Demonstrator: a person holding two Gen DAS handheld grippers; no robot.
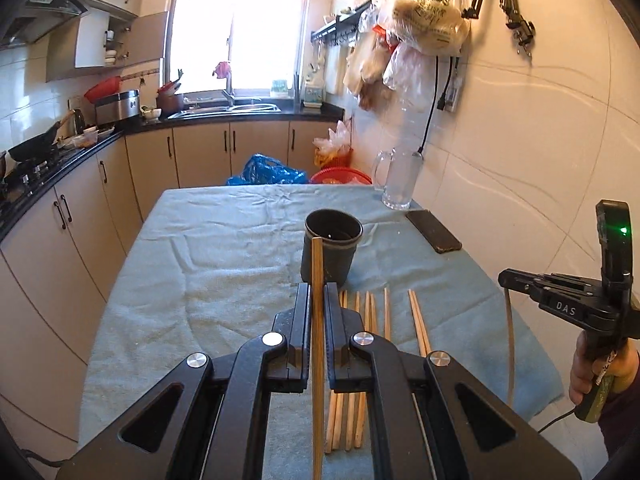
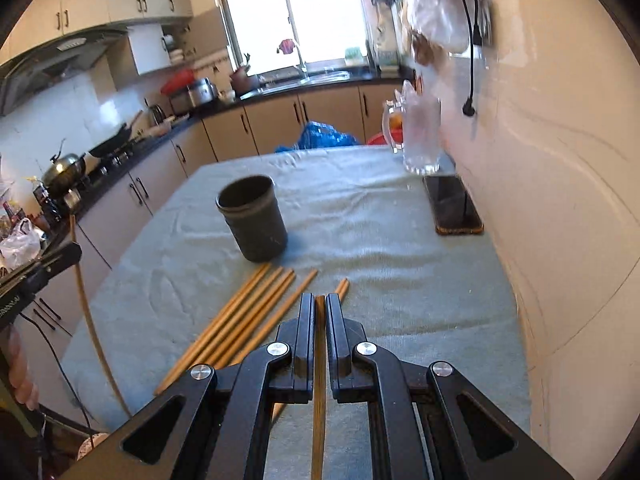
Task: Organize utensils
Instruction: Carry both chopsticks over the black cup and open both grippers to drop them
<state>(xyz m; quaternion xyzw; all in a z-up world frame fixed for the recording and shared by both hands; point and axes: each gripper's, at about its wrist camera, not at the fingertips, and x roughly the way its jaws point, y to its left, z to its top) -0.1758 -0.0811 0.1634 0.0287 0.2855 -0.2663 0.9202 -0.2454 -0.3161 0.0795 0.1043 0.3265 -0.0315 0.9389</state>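
A dark round cup stands upright on the blue-green cloth; it also shows in the right wrist view. Several wooden chopsticks lie loose on the cloth in front of it, also seen in the right wrist view. My left gripper is shut on one chopstick, held lengthwise above the cloth, its tip just short of the cup. My right gripper is shut on another chopstick, above the loose ones. The right gripper also appears at the right in the left wrist view.
A glass mug and a black phone lie at the cloth's far right by the tiled wall. The table edge drops off on the left toward kitchen cabinets. Plastic bags hang on the wall.
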